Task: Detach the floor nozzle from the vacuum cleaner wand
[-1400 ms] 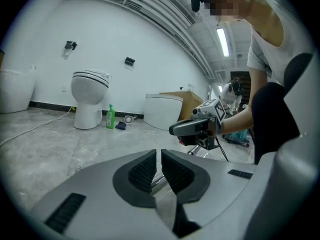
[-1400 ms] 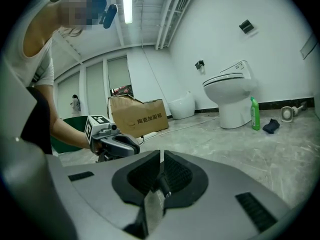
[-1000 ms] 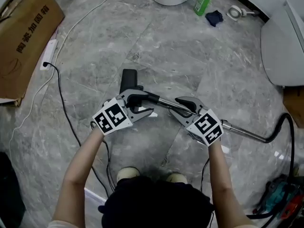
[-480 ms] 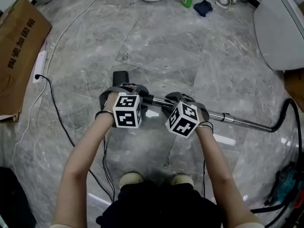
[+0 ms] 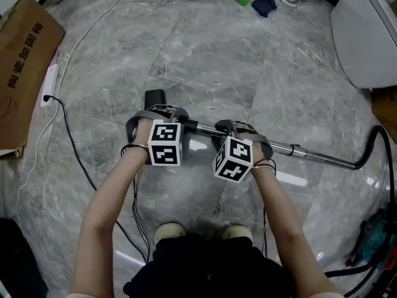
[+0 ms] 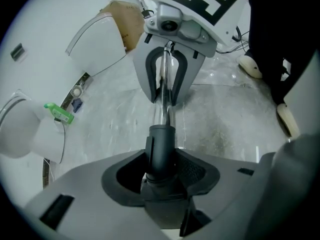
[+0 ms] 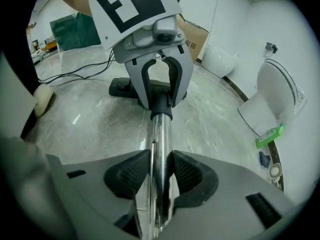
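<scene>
Left hand-held gripper [image 6: 160, 166] just clamped nozzle [image 5: 155, 97] — right [image 7: 160, 171], wand [image 5: 316, 157].

Floor nozzle [image 5: 155, 98]: black, low flat head, lying on the grey marble floor [image 5: 248, 73], left of centre in the head view. Its round black neck [image 6: 161, 149] is rising from the head and sleeving over the wand's end, so the two are still joined. Wand [image 5: 310, 155]: straight shiny chrome tube, sitting low and almost level, running from the neck off to the right across the floor. The tube is reflecting the floor along its length.
</scene>
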`<state>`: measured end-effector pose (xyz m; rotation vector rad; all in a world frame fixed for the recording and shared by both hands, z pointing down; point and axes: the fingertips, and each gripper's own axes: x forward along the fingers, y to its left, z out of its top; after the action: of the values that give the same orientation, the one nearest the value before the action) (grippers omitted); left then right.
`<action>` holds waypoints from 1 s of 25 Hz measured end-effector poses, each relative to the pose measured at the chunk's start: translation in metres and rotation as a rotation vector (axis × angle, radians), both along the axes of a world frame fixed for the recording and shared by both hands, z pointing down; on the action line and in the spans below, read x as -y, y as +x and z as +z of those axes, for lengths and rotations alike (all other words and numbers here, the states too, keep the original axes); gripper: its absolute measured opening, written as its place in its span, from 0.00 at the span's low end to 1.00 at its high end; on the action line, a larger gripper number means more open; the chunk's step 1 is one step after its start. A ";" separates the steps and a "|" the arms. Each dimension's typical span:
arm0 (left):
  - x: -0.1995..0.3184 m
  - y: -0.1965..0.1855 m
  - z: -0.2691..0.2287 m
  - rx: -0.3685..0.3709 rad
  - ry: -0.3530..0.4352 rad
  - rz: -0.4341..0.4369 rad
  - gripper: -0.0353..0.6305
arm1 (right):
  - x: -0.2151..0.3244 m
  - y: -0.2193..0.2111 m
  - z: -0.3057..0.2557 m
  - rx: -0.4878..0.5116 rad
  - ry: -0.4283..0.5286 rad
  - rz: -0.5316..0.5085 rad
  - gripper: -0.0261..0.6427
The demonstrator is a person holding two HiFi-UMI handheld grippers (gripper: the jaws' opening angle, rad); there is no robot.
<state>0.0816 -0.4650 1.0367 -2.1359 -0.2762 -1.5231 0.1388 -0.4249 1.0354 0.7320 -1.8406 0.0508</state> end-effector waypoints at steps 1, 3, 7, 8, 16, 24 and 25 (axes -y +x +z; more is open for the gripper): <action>-0.002 -0.001 -0.001 -0.003 -0.006 -0.001 0.34 | -0.002 -0.001 -0.001 0.007 -0.003 -0.004 0.27; -0.006 -0.004 -0.001 0.002 -0.010 -0.002 0.34 | -0.006 -0.004 -0.001 0.019 -0.004 -0.007 0.27; -0.017 -0.010 -0.001 0.005 -0.024 0.018 0.34 | -0.017 -0.006 -0.003 0.053 -0.010 -0.006 0.27; -0.020 -0.013 -0.001 0.008 -0.028 0.025 0.34 | -0.020 -0.008 -0.004 0.063 -0.014 -0.003 0.27; -0.024 -0.037 0.003 0.118 -0.020 0.067 0.34 | -0.035 -0.004 -0.004 0.064 -0.055 -0.002 0.27; 0.043 -0.121 -0.011 0.231 0.061 -0.029 0.33 | -0.047 0.047 -0.004 -0.037 -0.077 0.022 0.26; 0.042 -0.116 -0.012 0.207 0.060 -0.035 0.33 | -0.048 0.046 -0.002 -0.043 -0.080 0.016 0.26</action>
<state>-0.0341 -0.5068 1.0248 -1.9483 -0.2609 -1.7532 0.1852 -0.3773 1.0331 0.6871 -1.7817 0.1179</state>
